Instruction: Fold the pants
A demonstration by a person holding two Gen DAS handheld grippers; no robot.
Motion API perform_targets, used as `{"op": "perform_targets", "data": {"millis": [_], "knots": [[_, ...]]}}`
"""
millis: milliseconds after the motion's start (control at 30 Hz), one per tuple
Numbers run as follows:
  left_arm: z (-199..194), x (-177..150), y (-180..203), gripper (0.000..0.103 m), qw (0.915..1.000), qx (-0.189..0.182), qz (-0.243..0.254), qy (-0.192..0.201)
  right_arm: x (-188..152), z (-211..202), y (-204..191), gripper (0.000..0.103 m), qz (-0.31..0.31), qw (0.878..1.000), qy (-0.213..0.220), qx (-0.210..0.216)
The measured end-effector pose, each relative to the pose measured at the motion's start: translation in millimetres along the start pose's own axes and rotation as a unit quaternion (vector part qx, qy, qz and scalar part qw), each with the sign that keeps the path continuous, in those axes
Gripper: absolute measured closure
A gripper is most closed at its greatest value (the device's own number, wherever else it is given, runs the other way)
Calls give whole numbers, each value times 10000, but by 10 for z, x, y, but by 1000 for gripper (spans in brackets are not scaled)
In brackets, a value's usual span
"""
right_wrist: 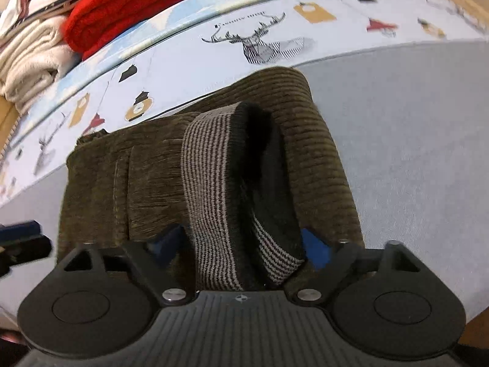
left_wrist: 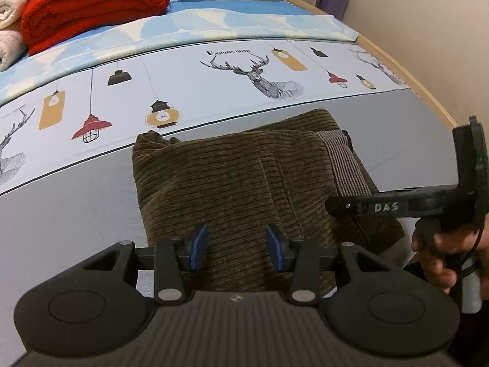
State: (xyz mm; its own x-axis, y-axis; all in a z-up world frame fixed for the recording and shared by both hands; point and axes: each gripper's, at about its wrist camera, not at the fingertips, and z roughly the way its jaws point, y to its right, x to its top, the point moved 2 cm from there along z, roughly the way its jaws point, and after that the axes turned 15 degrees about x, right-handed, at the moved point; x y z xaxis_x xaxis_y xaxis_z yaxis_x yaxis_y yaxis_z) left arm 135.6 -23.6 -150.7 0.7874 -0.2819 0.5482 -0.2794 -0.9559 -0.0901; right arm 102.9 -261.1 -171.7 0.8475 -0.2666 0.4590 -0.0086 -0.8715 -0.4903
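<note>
Two grippers over the olive corduroy pants (left_wrist: 232, 177), which lie folded on the grey bed sheet (left_wrist: 76, 208) below the deer-print band. Left gripper (left_wrist: 236, 248) hovers wide open, nothing between its blue pads. Right gripper (right_wrist: 244, 244), out at 3 o'clock from the left, is spread around the striped waistband (right_wrist: 211, 183); can't tell if it's actually pinching. Red blanket (left_wrist: 91, 3) sits at 11 o'clock.
</note>
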Motion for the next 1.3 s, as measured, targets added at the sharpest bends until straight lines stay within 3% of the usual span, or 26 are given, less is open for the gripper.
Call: {"op": "perform_targets", "data": {"millis": [33,133,267,333,400,467,500,567,633,700,800,900,967,1033,1100,1200,1300], "knots": [[-6,-1,-6,57,10000,18,-8,4,-7,-3,-19,39,-77,9999,72,-17],[-14,7,-34,57,10000,85,-33,28,-9,-88,-118,61,-455,9986,258,42],[-36,75,-169,57,9990,299,-303,137,28,-353,-242,71,-887,9930,687,358],[-63,129,-299,57,9972,338,-640,199,60,-665,-361,73,-1247,9820,1220,727],[-95,173,-398,57,9951,353,-884,259,68,-973,-424,73,-1506,9698,1718,857],[-107,202,-444,57,9943,301,-986,281,71,-1143,-269,73,-1306,9707,1904,667],[-103,215,-442,57,9945,276,-969,275,79,-1124,-121,73,-1073,9776,1757,450],[-67,217,-382,57,9963,201,-811,201,69,-901,218,71,-474,9937,1015,70],[-27,198,-282,57,9983,48,-581,82,26,-683,460,67,5,9990,443,-57],[-10,163,-185,57,9993,-129,-348,16,44,-714,402,65,-312,9981,531,-2],[7,51,-70,57,9992,-377,67,-111,77,-940,290,64,-914,9897,1045,-349],[231,-209,-4,60,9957,-192,572,-704,99,-1106,255,63,-973,9873,1248,137],[417,-403,8,60,9908,106,819,-1076,77,-1063,203,64,-1109,9876,985,506],[448,-441,-32,60,9899,208,789,-1158,29,-887,218,64,-1299,9902,390,342],[427,-359,-46,60,9877,87,824,-1329,-9,-737,284,58,-1316,9912,86,-145],[372,-73,-81,60,9840,91,1101,-1400,98,-744,346,56,-931,9952,238,179],[285,351,-307,53,9942,-123,571,-903,207,-662,385,44,-557,9972,343,362]]}}
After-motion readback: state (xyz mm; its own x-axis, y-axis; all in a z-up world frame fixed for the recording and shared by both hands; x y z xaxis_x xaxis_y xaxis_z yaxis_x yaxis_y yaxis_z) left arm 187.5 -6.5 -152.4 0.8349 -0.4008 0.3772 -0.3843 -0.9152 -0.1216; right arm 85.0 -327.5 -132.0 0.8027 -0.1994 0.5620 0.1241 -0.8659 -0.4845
